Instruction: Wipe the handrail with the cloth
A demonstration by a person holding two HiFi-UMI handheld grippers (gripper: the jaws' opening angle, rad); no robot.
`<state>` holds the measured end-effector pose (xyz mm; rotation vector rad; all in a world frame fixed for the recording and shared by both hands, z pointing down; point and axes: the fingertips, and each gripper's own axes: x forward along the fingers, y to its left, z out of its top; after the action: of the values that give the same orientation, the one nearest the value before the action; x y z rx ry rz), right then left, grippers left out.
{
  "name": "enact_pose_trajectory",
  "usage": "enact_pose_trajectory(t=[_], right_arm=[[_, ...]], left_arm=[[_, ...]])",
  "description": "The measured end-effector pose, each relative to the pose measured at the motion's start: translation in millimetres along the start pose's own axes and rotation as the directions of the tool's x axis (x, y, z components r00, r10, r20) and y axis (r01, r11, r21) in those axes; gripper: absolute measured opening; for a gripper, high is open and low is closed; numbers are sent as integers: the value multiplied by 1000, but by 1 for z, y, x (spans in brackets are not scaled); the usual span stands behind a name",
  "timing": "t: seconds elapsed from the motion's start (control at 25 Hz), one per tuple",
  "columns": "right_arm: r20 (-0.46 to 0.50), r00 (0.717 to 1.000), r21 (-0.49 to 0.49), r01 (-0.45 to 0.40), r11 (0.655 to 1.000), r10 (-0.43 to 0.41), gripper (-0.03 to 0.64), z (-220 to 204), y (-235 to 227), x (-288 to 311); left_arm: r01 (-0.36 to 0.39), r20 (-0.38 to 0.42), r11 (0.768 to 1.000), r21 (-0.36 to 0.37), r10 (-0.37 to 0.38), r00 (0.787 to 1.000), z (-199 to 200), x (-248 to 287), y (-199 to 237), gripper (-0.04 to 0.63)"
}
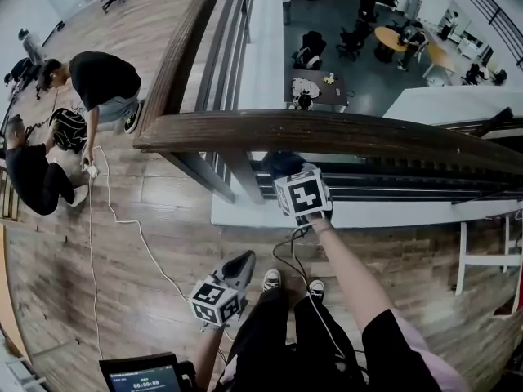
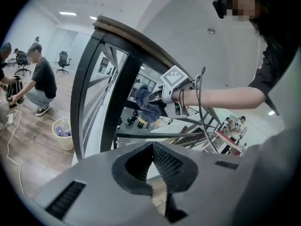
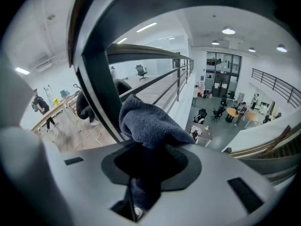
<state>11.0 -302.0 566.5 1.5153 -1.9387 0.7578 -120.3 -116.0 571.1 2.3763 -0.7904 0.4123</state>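
Left gripper (image 2: 153,147), jaws together and empty, over wood floor (image 1: 163,219); right gripper (image 3: 141,147) clamps cloth (image 3: 148,124) just below handrail (image 1: 327,133), atrium beyond.

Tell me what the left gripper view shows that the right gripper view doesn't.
Only the left gripper view: the left gripper, shut and empty; the right gripper from outside; a wastebasket. Only the right gripper view: the cloth pinched down between that gripper's jaws. Both: the cloth, held near the handrail.
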Motion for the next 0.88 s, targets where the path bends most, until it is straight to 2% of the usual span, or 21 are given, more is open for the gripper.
enact_pose_trajectory(t=[0.48,0.88], right_arm=[[3,993,123,118,985,-119,109,-52,-162,-69],[-2,965,186,259,948,-264,109,-104,-318,-145]], left_arm=[[56,-42,998,32,-54,998,-13,64,-77,0],[84,-73,994,67,-80,994,-25,111,-145,0]])
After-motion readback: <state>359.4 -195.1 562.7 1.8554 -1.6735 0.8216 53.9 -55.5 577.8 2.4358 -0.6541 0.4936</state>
